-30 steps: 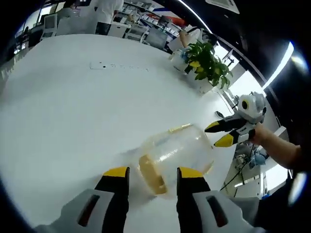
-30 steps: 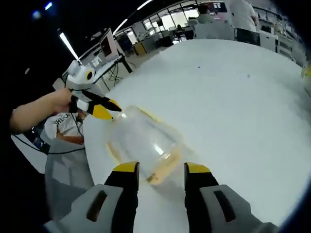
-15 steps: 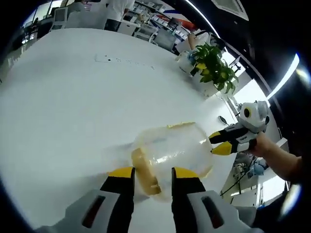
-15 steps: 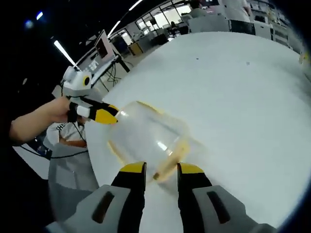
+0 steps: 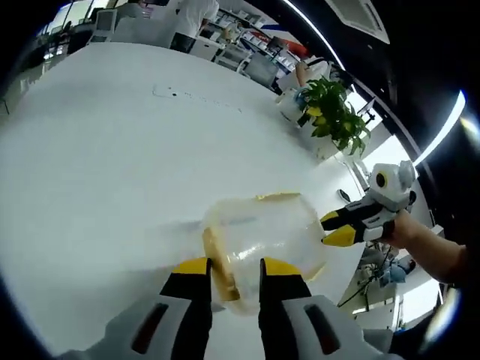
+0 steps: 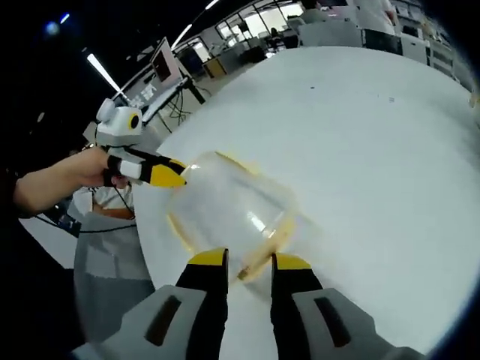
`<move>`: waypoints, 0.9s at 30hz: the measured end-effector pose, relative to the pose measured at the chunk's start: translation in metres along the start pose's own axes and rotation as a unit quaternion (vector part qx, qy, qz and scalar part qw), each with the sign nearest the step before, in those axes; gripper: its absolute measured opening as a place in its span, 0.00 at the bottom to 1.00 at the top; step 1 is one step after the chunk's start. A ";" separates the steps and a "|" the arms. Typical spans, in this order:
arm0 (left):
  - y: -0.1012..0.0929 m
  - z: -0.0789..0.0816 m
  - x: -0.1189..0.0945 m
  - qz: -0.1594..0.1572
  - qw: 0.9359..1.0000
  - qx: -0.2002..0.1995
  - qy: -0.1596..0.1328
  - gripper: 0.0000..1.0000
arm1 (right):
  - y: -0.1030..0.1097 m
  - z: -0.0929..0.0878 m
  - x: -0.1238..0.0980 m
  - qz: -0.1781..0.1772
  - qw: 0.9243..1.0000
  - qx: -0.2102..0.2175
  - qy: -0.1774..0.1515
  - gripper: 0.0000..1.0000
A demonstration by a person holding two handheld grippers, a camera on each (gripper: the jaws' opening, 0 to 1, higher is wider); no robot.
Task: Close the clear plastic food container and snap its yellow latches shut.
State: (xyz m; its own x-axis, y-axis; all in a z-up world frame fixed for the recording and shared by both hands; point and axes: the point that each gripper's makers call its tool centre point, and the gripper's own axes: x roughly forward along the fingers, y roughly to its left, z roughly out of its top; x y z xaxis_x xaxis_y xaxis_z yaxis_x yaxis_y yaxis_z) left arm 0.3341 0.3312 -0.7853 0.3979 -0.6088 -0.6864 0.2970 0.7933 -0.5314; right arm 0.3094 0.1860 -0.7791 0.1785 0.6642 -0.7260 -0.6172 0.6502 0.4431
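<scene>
Lid seems already down on the clear food container [image 5: 262,240] on the white table [image 5: 97,165], while the left gripper [image 5: 234,267] and the right gripper [image 6: 250,259], jaws narrow, each pinch a yellow latch, probably not yet snapped.

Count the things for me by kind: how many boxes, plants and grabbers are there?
Clear plastic food container: 1
Potted plant: 1
Hand-held grippers: 2, the left hand-held gripper and the right hand-held gripper
White table: 1
Total: 5
</scene>
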 end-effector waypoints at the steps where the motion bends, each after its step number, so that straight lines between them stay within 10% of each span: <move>1: 0.000 0.000 -0.001 0.001 1.000 0.003 0.001 0.17 | -0.001 0.000 0.000 0.000 1.000 0.001 0.003 0.17; 27: 0.004 0.000 -0.006 0.024 1.000 0.003 -0.020 0.23 | -0.005 0.004 -0.002 -0.010 1.000 0.007 -0.025 0.22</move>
State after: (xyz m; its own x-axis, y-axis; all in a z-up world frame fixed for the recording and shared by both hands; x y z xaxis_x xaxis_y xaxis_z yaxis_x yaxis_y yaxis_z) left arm 0.3323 0.3382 -0.7832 0.4461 -0.5701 -0.6900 0.2815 0.8212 -0.4965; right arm 0.3150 0.1830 -0.7777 0.2283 0.6681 -0.7082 -0.6029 0.6682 0.4360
